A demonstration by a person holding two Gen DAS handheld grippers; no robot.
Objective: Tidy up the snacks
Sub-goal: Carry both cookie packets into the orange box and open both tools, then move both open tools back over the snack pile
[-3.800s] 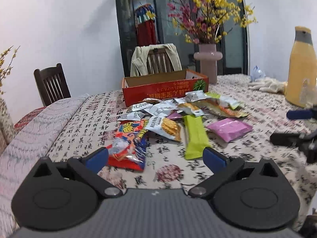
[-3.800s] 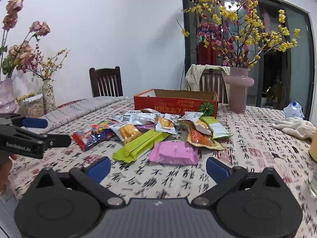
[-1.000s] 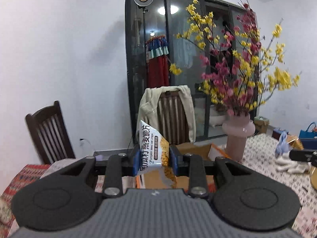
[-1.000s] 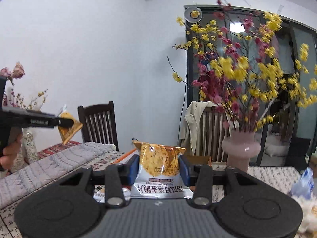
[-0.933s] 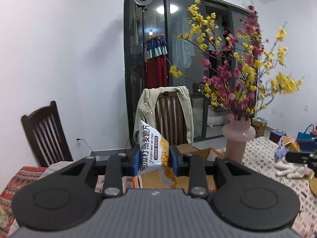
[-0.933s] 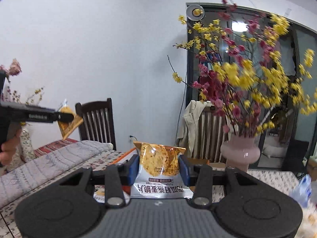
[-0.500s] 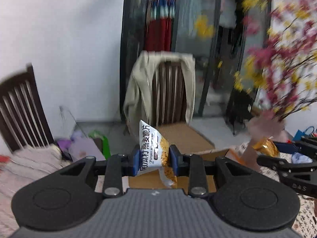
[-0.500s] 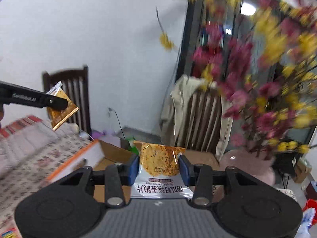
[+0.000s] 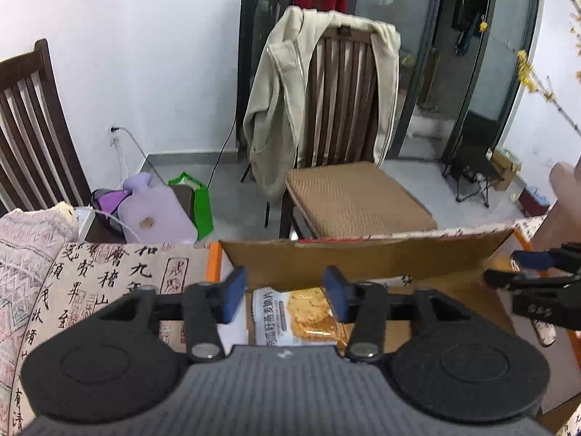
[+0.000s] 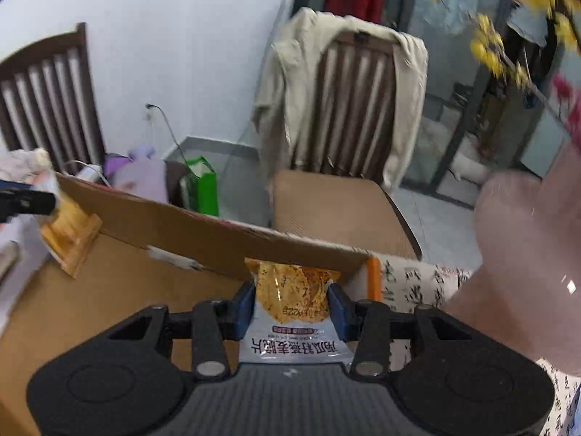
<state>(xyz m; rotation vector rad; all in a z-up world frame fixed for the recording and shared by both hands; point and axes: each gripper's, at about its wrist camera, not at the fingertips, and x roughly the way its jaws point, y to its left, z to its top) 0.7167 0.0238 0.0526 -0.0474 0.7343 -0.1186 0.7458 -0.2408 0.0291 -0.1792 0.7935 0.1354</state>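
My left gripper hangs over the left end of the cardboard box, and its jaws are opening. A white and orange crisp packet lies loose below them, touching neither blue pad. My right gripper is over the right end of the box. Its pads still press on a second crisp packet, though its jaws are starting to open. In the right wrist view the left gripper shows at the far left with its packet by its tips. The right gripper shows at the right of the left wrist view.
The box sits on a tablecloth printed with characters, near the table's far edge. A pink vase stands close on the right of the box. Behind the table are a chair draped with a beige jacket and a second wooden chair.
Both grippers came forward and down until they were over the box. The left jaws spread apart and its packet dropped from between them. The right still holds its packet.
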